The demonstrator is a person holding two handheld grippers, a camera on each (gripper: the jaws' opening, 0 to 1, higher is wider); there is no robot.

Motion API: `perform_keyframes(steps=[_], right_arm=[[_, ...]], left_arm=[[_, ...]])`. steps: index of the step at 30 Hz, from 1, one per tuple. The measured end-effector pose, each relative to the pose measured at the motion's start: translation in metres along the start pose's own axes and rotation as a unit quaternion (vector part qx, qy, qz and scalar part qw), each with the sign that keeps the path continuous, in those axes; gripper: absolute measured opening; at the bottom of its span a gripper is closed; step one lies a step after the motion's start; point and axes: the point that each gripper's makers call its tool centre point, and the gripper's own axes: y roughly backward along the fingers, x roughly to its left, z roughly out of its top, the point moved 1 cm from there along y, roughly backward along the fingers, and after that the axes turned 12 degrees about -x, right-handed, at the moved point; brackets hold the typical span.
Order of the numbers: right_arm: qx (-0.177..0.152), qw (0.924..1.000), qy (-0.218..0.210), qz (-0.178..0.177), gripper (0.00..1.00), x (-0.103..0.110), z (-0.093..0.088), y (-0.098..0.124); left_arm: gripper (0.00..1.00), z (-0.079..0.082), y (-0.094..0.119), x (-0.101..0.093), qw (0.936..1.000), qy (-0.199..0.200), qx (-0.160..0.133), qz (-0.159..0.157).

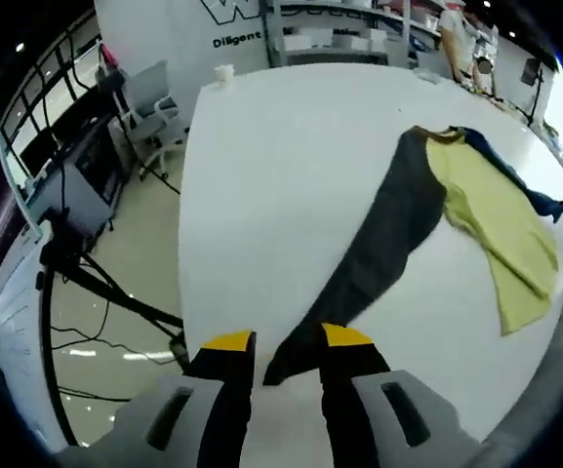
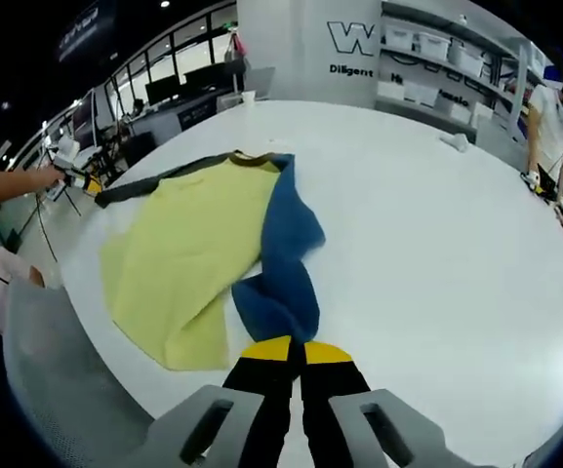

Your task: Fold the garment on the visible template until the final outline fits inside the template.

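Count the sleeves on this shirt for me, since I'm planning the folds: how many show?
2. The dark grey sleeve stretches out to the left gripper; the blue sleeve runs to the right gripper. Each sleeve end sits at its gripper's fingers.

A white wall (image 2: 301, 49) with black lettering stands at top centre; shelves (image 2: 437, 54) upper right, windows (image 1: 37, 117) and pale floor (image 1: 115, 283) at left.

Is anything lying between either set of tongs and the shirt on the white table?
Nothing visible. The left tongs are already at the end of the shirt's dark grey sleeve, and the right tongs are at the end of the blue sleeve. The white table around the shirt is bare.
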Motion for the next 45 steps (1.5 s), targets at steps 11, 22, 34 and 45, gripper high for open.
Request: perform_keyframes(steps=[11,22,34,45], right_arm=[[-0.001,0.9997,0.019,-0.015,0.0,-0.021,0.006,0.003],[-0.009,0.9974,0.049,-0.052,0.0,-0.068,0.034,0.013],[-0.006,0.9928,0.07,-0.097,0.0,-0.127,0.058,0.02],[0.019,0.9883,0.094,-0.118,0.0,-0.169,0.069,0.006]], left_arm=[[0.26,-0.015,0.007,-0.026,0.9993,-0.027,-0.001,-0.027],[0.25,-0.016,0.01,-0.029,0.9986,-0.042,0.003,-0.033],[0.26,-0.016,0.017,-0.037,0.9971,-0.064,0.007,-0.042],[0.26,-0.016,0.028,-0.039,0.9965,-0.071,0.012,-0.042]])
